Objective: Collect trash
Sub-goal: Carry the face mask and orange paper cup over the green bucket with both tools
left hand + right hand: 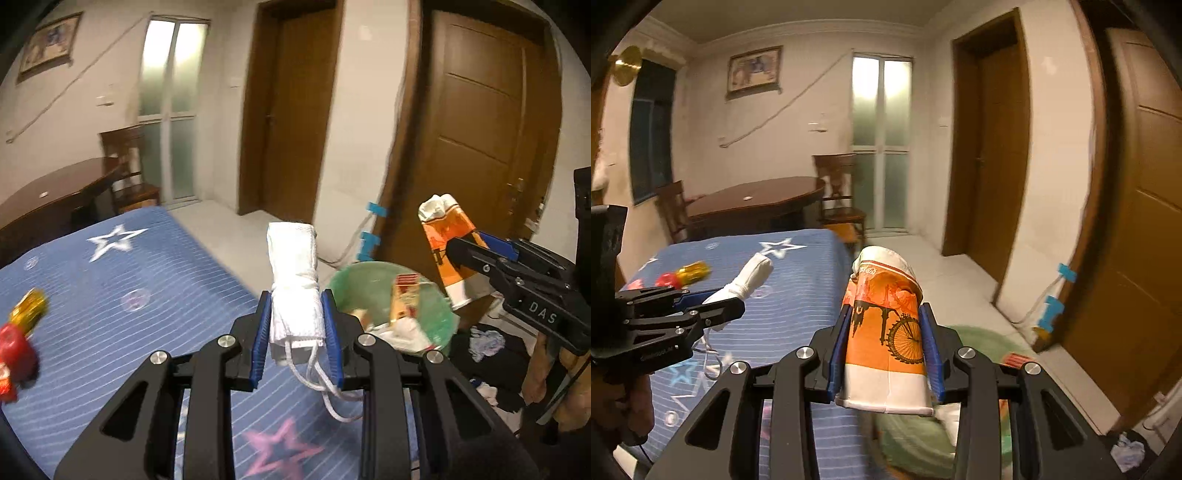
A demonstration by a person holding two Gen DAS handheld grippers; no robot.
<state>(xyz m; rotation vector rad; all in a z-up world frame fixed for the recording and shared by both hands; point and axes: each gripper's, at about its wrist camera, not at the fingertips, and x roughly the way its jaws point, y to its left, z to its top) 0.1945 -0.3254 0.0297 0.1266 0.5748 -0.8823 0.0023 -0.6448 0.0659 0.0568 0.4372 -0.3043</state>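
Note:
My left gripper (pixel 295 332) is shut on a rolled white face mask (pixel 293 280), its ear loops dangling below the blue pads. It hangs above the bed's edge, just left of a green trash basket (pixel 439 321) that holds wrappers and paper. My right gripper (pixel 884 350) is shut on a crushed orange-and-white paper cup (pixel 886 332) with a bicycle print, above the same green basket (pixel 982 336). In the left wrist view the right gripper (pixel 461 254) and cup (pixel 448 236) are at the right. In the right wrist view the left gripper (pixel 720 306) and mask (pixel 750 277) are at the left.
The bed with a blue star-print sheet (pixel 110 295) carries a red item (pixel 14 350) and a gold wrapper (pixel 29 308). Dark clothes and crumpled paper (pixel 484 341) lie on the floor right of the basket. Brown doors (pixel 487 140), a wooden table (pixel 753 203) and chairs stand behind.

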